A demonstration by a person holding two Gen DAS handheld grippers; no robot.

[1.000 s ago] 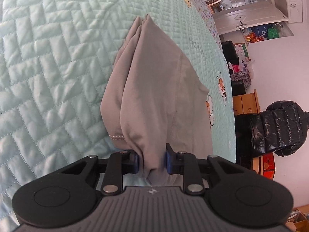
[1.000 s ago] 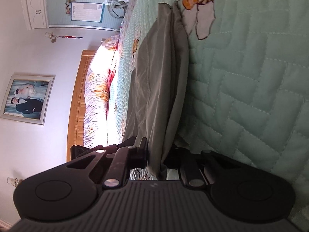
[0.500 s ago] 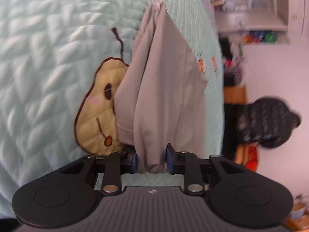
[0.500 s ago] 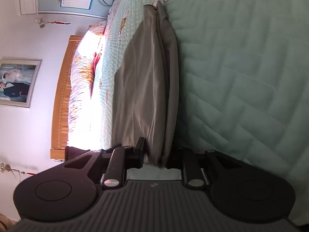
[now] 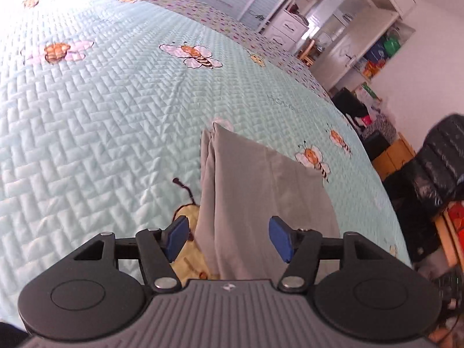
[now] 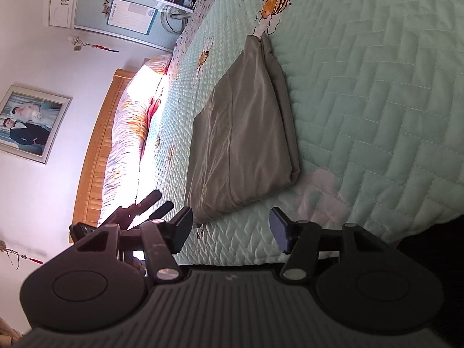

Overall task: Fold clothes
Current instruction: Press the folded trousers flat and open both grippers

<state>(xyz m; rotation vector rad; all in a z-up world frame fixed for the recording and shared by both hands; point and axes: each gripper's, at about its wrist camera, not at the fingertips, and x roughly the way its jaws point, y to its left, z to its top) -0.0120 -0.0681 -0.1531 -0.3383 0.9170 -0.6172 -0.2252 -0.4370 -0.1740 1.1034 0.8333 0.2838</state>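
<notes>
A folded grey garment [image 5: 261, 191] lies flat on the mint quilted bedspread [image 5: 101, 116]. In the left wrist view my left gripper [image 5: 229, 236] hovers over its near end, jaws opening, the blue pads [image 5: 177, 233] apart from the cloth and pressing on nothing. In the right wrist view the same grey garment [image 6: 240, 133] rests just beyond my right gripper [image 6: 230, 226]. Its jaws are opening too and hold nothing, with bare bedspread [image 6: 362, 101] between the fingers. The other gripper's dark fingers [image 6: 145, 203] show at the left of that view.
The bedspread carries stitched bees [image 5: 197, 55] and a yellow pear patch [image 5: 188, 232]. A black puffy jacket [image 5: 435, 171] and cluttered shelves [image 5: 374, 55] stand past the bed's right edge. A wooden headboard [image 6: 95, 150], pillows [image 6: 130, 127] and a framed photo [image 6: 29, 123] lie to the left.
Both grippers let go of the grey garment and their jaws spread wide. The garment now lies on the bed, and both grippers have drawn back and risen from it.
</notes>
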